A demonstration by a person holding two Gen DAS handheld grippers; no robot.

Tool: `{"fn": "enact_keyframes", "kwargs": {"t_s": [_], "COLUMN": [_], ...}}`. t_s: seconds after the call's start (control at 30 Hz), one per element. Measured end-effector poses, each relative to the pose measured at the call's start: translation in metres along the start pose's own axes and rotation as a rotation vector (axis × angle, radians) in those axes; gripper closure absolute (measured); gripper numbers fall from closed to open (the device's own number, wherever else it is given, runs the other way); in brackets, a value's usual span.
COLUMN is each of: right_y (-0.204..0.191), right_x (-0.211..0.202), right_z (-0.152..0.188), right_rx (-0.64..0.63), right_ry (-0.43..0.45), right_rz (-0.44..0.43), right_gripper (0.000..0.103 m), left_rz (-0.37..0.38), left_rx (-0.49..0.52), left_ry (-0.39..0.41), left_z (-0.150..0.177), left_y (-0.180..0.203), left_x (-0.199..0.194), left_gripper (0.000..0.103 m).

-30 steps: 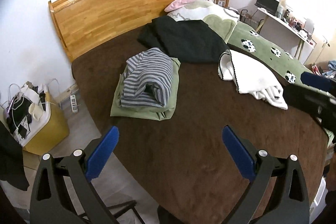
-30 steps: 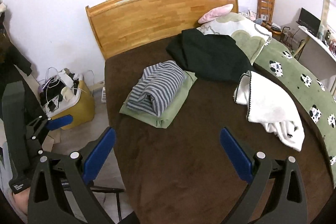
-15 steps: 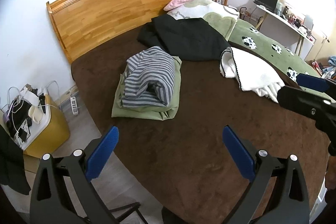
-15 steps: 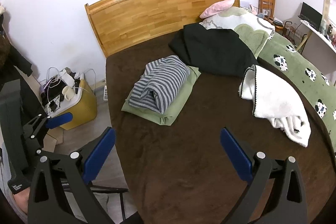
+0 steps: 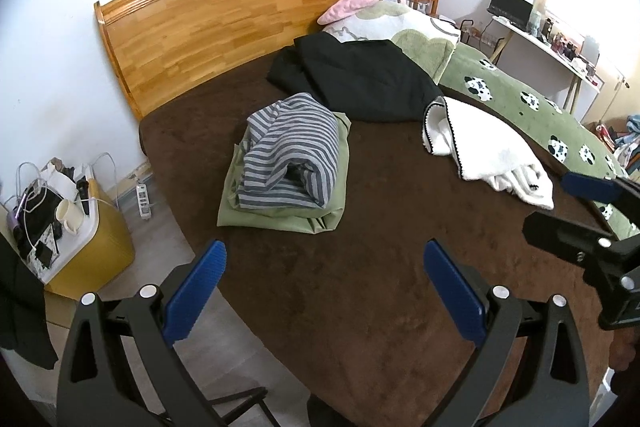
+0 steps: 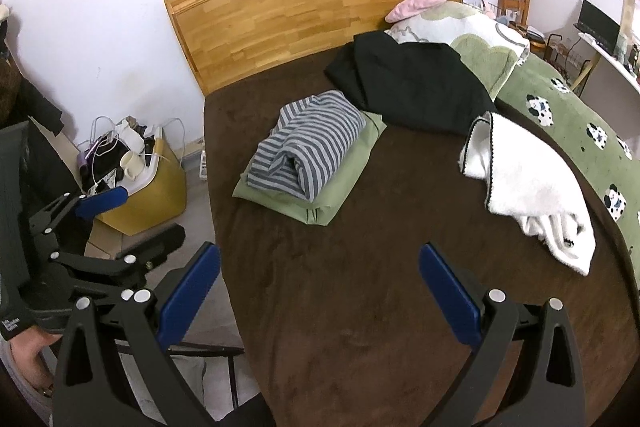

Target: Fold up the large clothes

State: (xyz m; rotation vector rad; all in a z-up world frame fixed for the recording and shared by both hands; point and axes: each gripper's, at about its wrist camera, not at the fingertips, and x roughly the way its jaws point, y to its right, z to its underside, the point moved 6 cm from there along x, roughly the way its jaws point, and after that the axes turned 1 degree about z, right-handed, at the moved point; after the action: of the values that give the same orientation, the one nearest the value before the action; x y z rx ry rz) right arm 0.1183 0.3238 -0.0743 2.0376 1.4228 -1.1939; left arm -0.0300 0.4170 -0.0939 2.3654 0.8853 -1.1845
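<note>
My right gripper [image 5: 592,223] has come further into the left view; both it and my left gripper [image 5: 324,291] hover, jaws spread wide, empty; the white garment [image 6: 528,187] lies far right on the bed [image 6: 360,307].

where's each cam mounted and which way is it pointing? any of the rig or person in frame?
Left wrist: on the left hand-held gripper, open, facing across the bed toward the headboard; the right hand-held gripper shows at right.
Right wrist: on the right hand-held gripper, open, facing likewise; the left one and a hand show at left.
Shared: striped garment on a green one, black garment, white garment.
</note>
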Motion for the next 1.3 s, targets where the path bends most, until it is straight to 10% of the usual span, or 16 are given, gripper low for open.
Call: {"fn": "enact_keyframes", "kwargs": {"t_s": [1.3], "right_y": [0.000], "right_x": [0.025], "right_z": [-0.010], "right_rx": [-0.050], "right_ry": [-0.021], "right_rz": [0.007], "right_gripper": [0.005], "left_rz": [-0.077], "left_rx": [0.000], "left_ry": [0.004], "left_z": [-0.009], "left_y": [-0.019], "left_x": [0.019], "left_gripper": [0.006]}}
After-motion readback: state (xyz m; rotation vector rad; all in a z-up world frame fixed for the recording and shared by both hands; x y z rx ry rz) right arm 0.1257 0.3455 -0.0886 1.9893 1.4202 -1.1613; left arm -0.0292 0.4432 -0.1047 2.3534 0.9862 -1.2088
